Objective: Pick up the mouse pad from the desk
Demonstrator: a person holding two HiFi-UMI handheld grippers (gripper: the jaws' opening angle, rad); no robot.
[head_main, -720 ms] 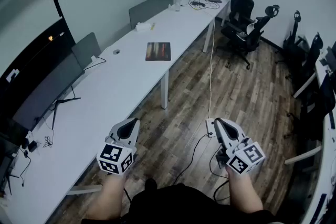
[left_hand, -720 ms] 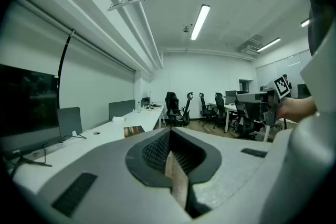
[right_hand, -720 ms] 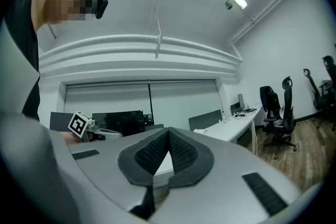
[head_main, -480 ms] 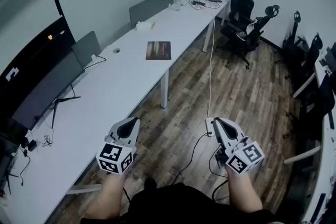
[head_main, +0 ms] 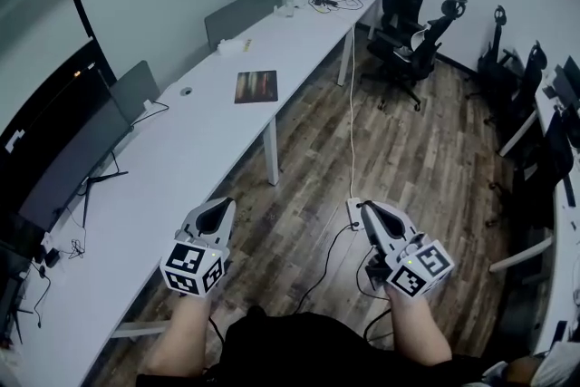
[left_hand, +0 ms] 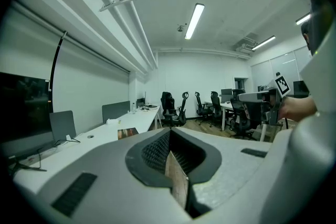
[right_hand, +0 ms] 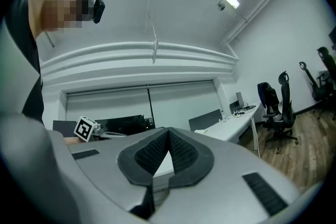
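Left gripper (head_main: 216,209) and right gripper (head_main: 370,211): jaws closed, empty. Mouse pad (head_main: 256,86) flat on desk (head_main: 163,186), near its aisle-side edge, untouched.

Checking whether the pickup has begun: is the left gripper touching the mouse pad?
Apart. In the head view the left gripper is by the near stretch of the desk, while the mouse pad lies far up it, with bare desktop between them.
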